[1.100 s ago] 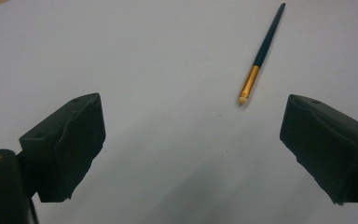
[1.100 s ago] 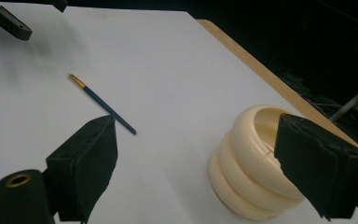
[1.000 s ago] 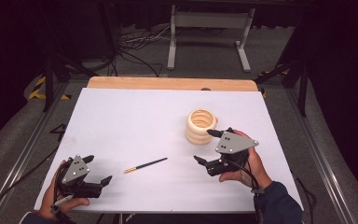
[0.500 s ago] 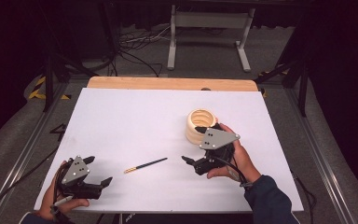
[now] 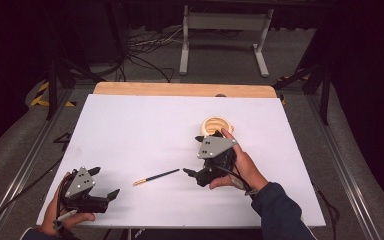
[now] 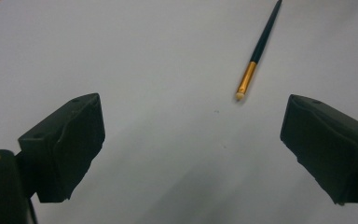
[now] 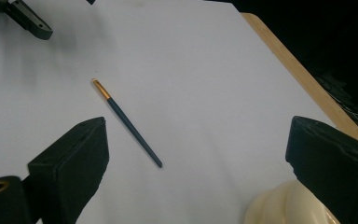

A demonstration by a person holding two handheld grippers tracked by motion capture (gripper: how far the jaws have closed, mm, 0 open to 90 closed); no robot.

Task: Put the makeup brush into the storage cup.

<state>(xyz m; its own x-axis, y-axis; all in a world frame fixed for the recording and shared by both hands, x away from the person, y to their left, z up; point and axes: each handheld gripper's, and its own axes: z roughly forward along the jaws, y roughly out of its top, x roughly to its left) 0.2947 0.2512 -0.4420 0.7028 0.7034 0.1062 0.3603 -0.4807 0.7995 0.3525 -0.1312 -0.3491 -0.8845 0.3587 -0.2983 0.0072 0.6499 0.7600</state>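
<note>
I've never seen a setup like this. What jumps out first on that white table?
A slim dark paintbrush with a gold band lies alone on the white table, between the two hands. Each hand holds black tongs, jaws open and empty: the left tongs rest at the near left corner, the right tongs point at the brush's dark tip. Cream rings sit stacked just behind the right hand.

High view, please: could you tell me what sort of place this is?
Probably a recording studio or lab: a white-covered wooden table in dark surroundings, loose black cables on the grey floor, and a grey metal stand behind it.
</note>
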